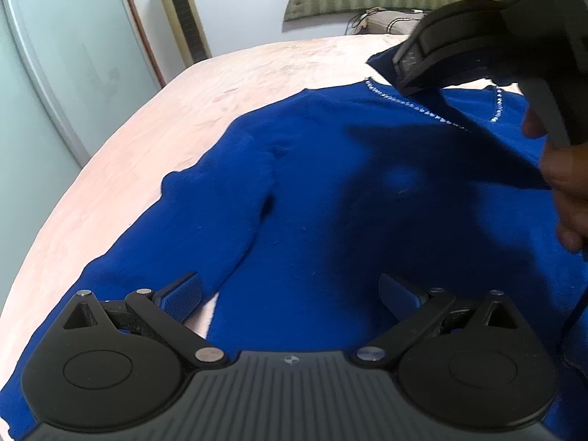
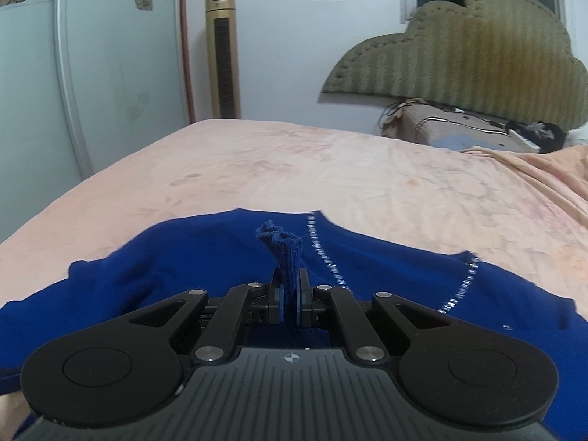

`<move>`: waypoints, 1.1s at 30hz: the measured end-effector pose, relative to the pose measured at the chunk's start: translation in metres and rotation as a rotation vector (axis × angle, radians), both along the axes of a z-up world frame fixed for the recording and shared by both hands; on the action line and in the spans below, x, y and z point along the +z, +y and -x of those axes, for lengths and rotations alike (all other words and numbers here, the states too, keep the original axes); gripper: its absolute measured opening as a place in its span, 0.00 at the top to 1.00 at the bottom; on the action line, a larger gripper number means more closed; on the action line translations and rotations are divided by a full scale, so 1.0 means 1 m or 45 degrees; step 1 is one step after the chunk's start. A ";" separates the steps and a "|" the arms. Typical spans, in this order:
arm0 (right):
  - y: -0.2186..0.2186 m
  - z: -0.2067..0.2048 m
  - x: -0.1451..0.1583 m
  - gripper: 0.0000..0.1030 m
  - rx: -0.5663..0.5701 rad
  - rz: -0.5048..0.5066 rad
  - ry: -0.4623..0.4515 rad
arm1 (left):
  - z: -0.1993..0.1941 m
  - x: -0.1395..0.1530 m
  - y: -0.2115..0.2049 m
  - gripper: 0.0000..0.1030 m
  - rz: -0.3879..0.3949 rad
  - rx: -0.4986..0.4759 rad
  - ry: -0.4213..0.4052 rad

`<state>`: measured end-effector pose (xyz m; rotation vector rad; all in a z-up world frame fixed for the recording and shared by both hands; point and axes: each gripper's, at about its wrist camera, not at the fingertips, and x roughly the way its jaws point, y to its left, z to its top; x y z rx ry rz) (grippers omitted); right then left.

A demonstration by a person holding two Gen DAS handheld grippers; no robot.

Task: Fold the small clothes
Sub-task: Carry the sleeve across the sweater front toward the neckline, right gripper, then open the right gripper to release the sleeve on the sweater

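The blue sweater lay soft and limp on the bed; the right gripper pinched its cuff; the left gripper gaped empty; hems looked the best hold.

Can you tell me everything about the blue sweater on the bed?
The blue sweater is a deep royal blue, soft and fuzzy like knit wool, with a V-neck trimmed in small shiny silver beads. It lies spread flat on the pink bedsheet, one long sleeve stretched out to the side. The right hand-held gripper is shut on the ribbed end of a strip of the sweater, pulling it across over the chest. The left hand-held gripper hangs open above the lower part.
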<state>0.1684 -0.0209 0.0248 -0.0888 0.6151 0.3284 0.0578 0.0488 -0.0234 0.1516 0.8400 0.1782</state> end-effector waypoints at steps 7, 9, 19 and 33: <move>0.022 -0.006 -0.005 0.92 0.027 -0.012 0.009 | 0.002 -0.002 0.008 0.00 0.023 0.026 0.012; 0.024 -0.010 -0.004 0.92 0.020 -0.019 0.007 | 0.003 -0.002 0.006 0.00 0.018 0.025 0.011; 0.030 -0.023 -0.016 0.92 0.021 -0.080 0.078 | -0.002 -0.005 0.005 0.00 0.011 0.032 0.020; 0.008 -0.027 -0.016 0.64 0.077 -0.322 0.196 | -0.002 -0.002 0.002 0.00 -0.002 0.053 0.026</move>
